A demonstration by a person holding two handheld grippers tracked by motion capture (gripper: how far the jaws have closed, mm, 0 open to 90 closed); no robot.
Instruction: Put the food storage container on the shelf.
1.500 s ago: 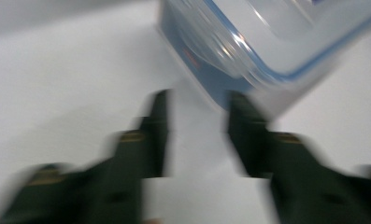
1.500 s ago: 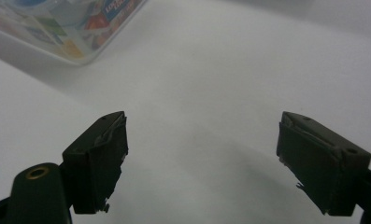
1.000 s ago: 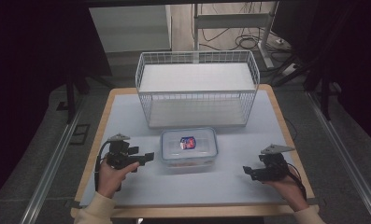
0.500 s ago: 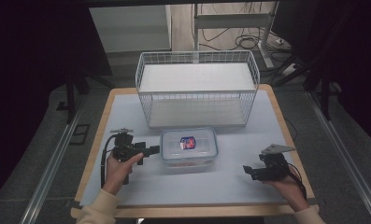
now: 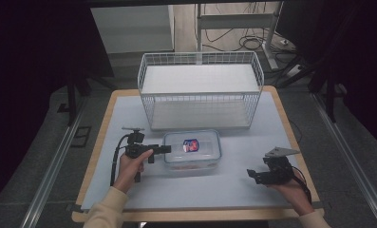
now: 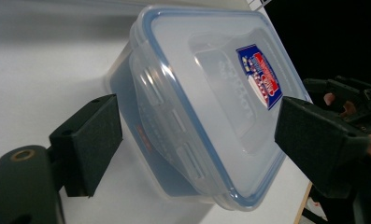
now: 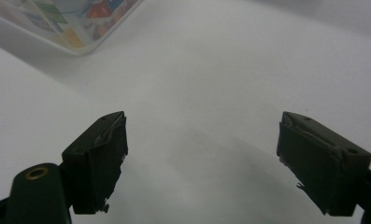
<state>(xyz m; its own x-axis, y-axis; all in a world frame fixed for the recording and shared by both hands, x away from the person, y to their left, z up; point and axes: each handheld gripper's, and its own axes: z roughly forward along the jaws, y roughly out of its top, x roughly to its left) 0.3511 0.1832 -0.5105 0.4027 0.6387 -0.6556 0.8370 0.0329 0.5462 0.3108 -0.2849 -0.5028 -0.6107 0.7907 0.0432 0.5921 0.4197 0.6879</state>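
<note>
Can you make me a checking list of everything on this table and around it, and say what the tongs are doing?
Surface: white mat on a wooden table, looks clean.
Job's things: clear box with a blue-rimmed lid and a sticker, lid on, lying flat.
Clutter: nothing seen.
Other things: white wire basket behind the box, nothing seen inside it.
Grippers: left tongs open, one jaw on each side of the box's end, not squeezing; right tongs open over bare mat.
Cables: a black one trails from the left tongs; more on the floor behind.
Surroundings: dark curtains, grey floor, metal rails.
</note>
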